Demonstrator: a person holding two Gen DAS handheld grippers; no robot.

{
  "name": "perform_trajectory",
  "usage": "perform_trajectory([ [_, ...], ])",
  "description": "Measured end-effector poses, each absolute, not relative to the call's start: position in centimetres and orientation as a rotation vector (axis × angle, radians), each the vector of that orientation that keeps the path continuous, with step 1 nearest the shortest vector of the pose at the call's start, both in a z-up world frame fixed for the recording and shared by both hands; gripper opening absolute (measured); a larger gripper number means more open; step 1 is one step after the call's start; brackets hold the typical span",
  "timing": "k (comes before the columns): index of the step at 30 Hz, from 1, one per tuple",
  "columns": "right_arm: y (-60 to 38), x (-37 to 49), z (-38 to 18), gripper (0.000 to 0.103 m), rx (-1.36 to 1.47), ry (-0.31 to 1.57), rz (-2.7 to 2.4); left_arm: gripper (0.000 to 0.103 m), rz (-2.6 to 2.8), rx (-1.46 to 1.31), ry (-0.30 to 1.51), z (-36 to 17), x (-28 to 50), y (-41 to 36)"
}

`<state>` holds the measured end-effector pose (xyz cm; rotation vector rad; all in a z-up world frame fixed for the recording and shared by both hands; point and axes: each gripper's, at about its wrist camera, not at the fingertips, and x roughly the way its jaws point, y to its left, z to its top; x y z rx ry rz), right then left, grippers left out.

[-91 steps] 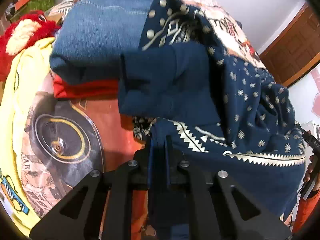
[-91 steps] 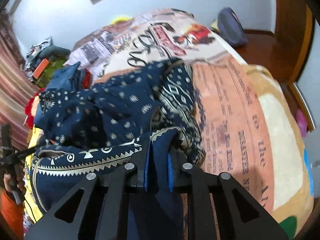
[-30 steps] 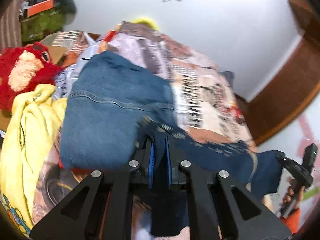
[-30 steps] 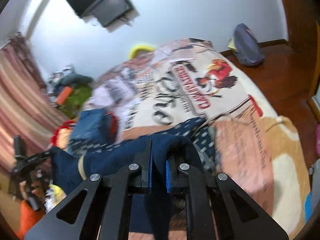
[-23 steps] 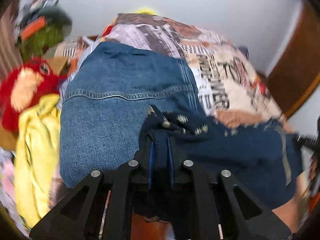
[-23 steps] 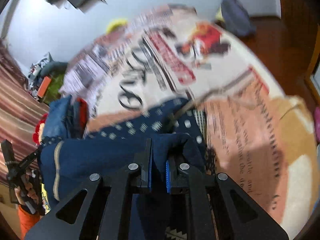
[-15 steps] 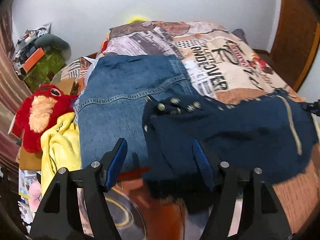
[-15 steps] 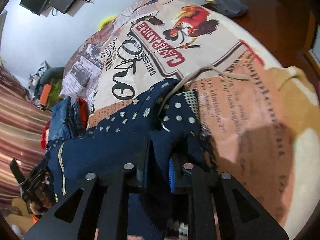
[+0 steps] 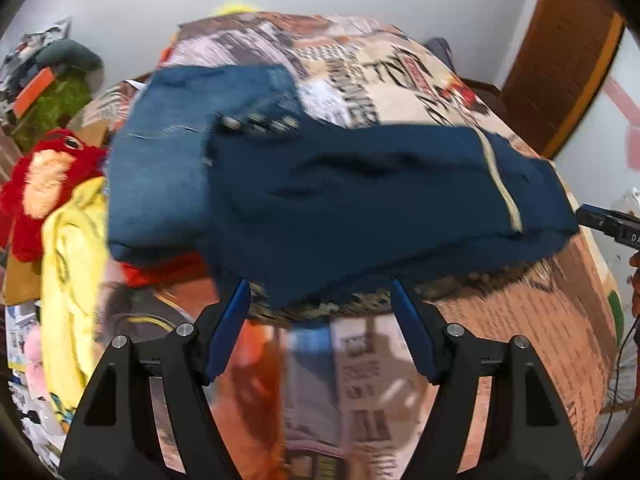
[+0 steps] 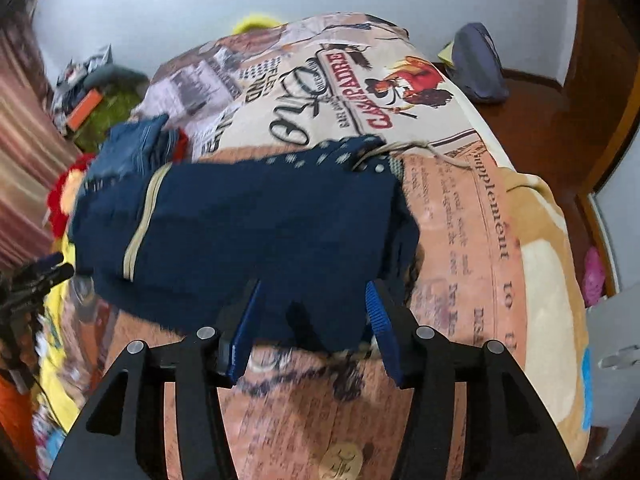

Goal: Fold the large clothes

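Note:
A navy patterned garment [image 9: 360, 200] lies folded on the printed bedspread [image 9: 520, 320], its left edge overlapping folded blue jeans [image 9: 168, 152]. It also shows in the right wrist view [image 10: 248, 240], with a cream stripe near its left end. My left gripper [image 9: 320, 308] is open and empty just in front of the garment's near edge. My right gripper [image 10: 310, 312] is open, its fingers either side of the garment's near edge, holding nothing.
A red garment [image 9: 160, 272] lies under the jeans. A yellow cloth [image 9: 68, 260] and a red plush toy [image 9: 36, 184] lie at the bed's left. A grey bag [image 10: 476, 64] sits on the wooden floor at the right. A wooden door [image 9: 560, 52] stands at the right.
Both grippers carried the garment's edge forward over itself and laid it flat. The left opened half a second ago and drew back; the right has opened since then.

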<state>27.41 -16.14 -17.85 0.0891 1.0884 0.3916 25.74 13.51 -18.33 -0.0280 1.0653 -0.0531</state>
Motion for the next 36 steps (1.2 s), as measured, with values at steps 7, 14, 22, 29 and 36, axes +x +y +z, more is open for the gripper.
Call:
perform_trajectory([
  [7, -13.5, 25.3, -19.4, 0.049, 0.059, 1.125, 0.460, 0.071, -0.134, -0.008, 1.101, -20.3, 26.1, 8.7],
  [14, -10.6, 25.9, -20.1, 0.049, -0.030, 1.145, 0.477, 0.071, -0.033, 0.128, 1.023, -20.0, 27.9, 7.2],
  [22, -9.9, 30.9, -16.8, 0.049, -0.012, 1.056, 0.488, 0.071, 0.003, 0.211, 0.969, -16.6, 32.6, 8.8],
  [29, -8.6, 40.1, -15.1, 0.049, 0.027, 1.065, 0.390, 0.071, 0.015, 0.103, 1.067, -14.4, 44.6, 10.7],
  [36, -9.9, 41.0, -11.1, 0.049, 0.144, 0.990, 0.407, 0.071, 0.017, 0.013, 0.936, -9.6, 45.6, 11.8],
])
